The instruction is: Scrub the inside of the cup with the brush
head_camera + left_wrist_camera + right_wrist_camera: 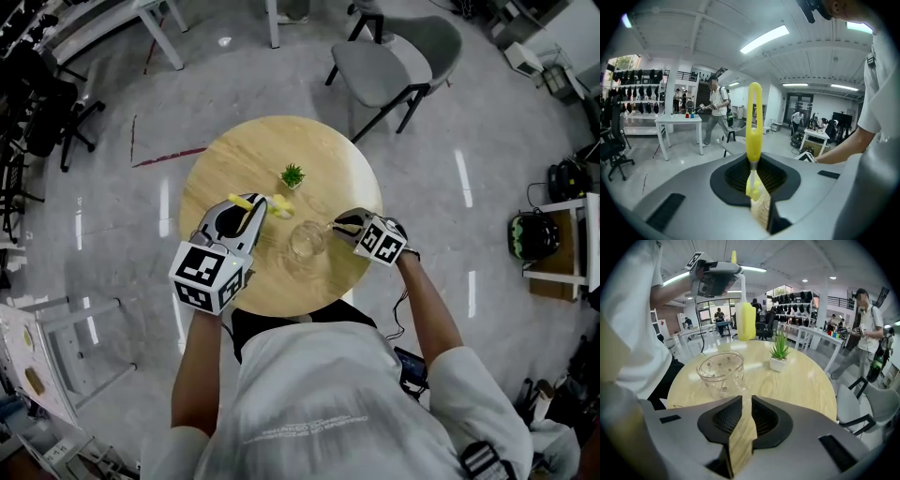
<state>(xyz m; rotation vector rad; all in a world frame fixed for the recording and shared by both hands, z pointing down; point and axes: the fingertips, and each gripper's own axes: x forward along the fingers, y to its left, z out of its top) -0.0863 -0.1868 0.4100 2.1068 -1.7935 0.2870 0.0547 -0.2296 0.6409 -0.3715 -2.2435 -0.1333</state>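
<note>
The person's white shirt [319, 403] is closest, with both arms reaching over a round tabletop [234, 159] of pale, smooth wood. The left gripper [757, 187] has its fingers clenched on the thin neck of the yellow brush [754, 122], holding it raised to the left of the clear glass cup [307, 241]. The cup stands free on the near half of the tabletop. The right gripper [740, 427] sits just short of it, fingers released with only wood showing in the narrow gap. With nothing steadying the cup, a push from the brush would likely skid or tip it on that slick surface. The brush, pinched at its neck, might swivel. A small potted plant [292, 175] stands behind. Around lie glossy grey floor [112, 206], a grey chair [394, 56], white desks and other people.
</note>
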